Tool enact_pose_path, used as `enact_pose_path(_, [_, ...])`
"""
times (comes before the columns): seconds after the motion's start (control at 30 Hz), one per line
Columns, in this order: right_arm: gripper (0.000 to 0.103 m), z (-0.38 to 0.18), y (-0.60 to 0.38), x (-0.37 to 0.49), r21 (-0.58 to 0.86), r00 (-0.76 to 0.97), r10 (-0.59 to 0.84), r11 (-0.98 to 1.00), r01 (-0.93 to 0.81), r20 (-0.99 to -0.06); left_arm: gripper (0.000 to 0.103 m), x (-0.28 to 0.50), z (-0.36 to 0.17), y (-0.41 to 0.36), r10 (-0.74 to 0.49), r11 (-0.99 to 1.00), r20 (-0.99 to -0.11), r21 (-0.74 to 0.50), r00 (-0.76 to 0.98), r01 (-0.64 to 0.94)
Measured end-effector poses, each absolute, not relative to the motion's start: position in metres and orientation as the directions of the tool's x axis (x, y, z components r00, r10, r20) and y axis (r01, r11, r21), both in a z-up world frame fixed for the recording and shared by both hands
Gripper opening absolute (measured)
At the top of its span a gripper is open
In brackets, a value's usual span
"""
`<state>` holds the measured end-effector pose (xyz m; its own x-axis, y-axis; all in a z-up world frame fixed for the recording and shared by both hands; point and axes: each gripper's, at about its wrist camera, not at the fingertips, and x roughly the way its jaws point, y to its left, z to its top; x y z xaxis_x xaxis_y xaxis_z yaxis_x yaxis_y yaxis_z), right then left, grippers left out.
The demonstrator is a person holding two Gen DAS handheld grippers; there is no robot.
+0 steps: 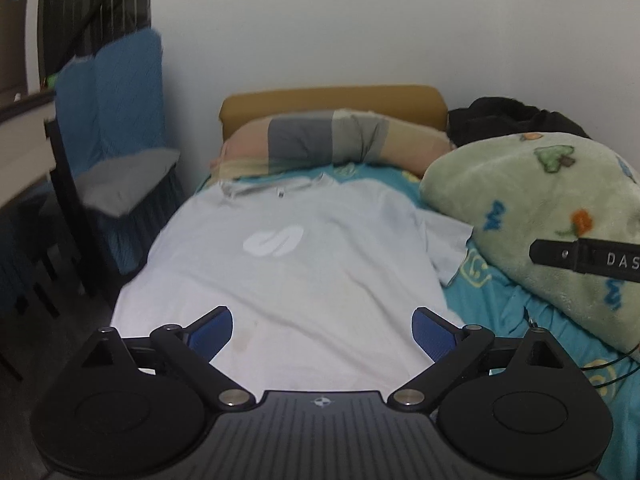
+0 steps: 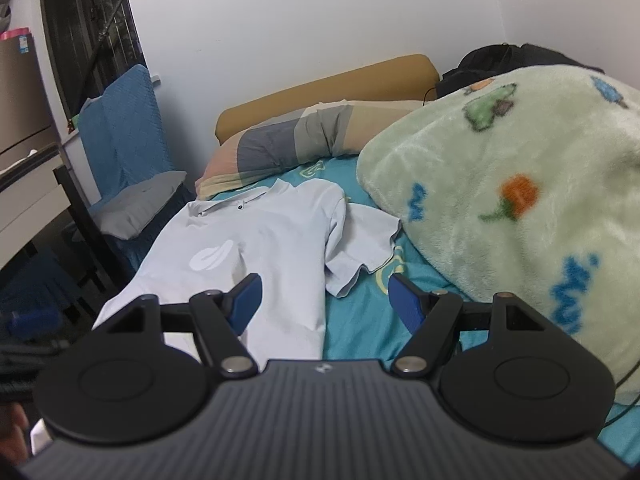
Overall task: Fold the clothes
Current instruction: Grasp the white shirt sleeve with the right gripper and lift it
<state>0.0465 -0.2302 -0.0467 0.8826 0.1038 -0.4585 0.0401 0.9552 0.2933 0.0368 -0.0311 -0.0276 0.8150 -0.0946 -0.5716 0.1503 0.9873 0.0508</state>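
Fingers [image 1: 212, 334] of the left gripper [image 1: 322, 334], black linkage arms with ribbed blue pads, stand spread wide and released; nothing lies between them. No earlier frame applies. Left wrist view: below the pads a pale blue polo shirt [image 1: 280, 264] lies flat, front up, on the bed [image 1: 484, 304], collar toward the far end, a white oval logo on the chest, one short sleeve spread to the right. Its cloth is smooth with shallow creases. A teal printed sheet covers the bed. A fleece blanket [image 1: 532, 208], pale green with cartoon prints, is heaped at right. A striped pillow [image 1: 332, 144] rests against a tan padded headboard [image 1: 332, 100]. A chair [image 1: 116, 128] draped in blue quilted fabric stands at left.

Right wrist view: the right gripper [image 2: 324, 300] hangs over the shirt's [image 2: 260, 240] right edge and the sheet, fingers [image 2: 246, 296] parted and empty. The blanket [image 2: 500, 208] bulks at right, plush and rounded, just beside the spread sleeve.
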Motion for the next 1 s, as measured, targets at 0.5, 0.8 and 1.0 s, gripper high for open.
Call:
enact_pose_path(0.5, [0.068,-0.148,-0.282,0.166,0.519,0.843,0.110,0.826,0.218,-0.527,0.098,0.055,-0.040,-0.003,-0.113,0.993,-0.566,-0.046,0.816,0.105])
enact_pose_path(0.8, [0.062,-0.182,-0.284,0.262,0.491,0.859,0.102,0.851,0.186,-0.502,0.099,0.100,-0.063,0.017,-0.135,0.987,-0.565,-0.151,0.814,0.059])
enact_pose_path(1.0, [0.029,-0.178,-0.273,0.301,0.346,0.844,0.043,0.922,0.172,-0.534,0.099,0.124,-0.080,0.025,-0.149,0.979,-0.587,-0.201,0.796,0.034])
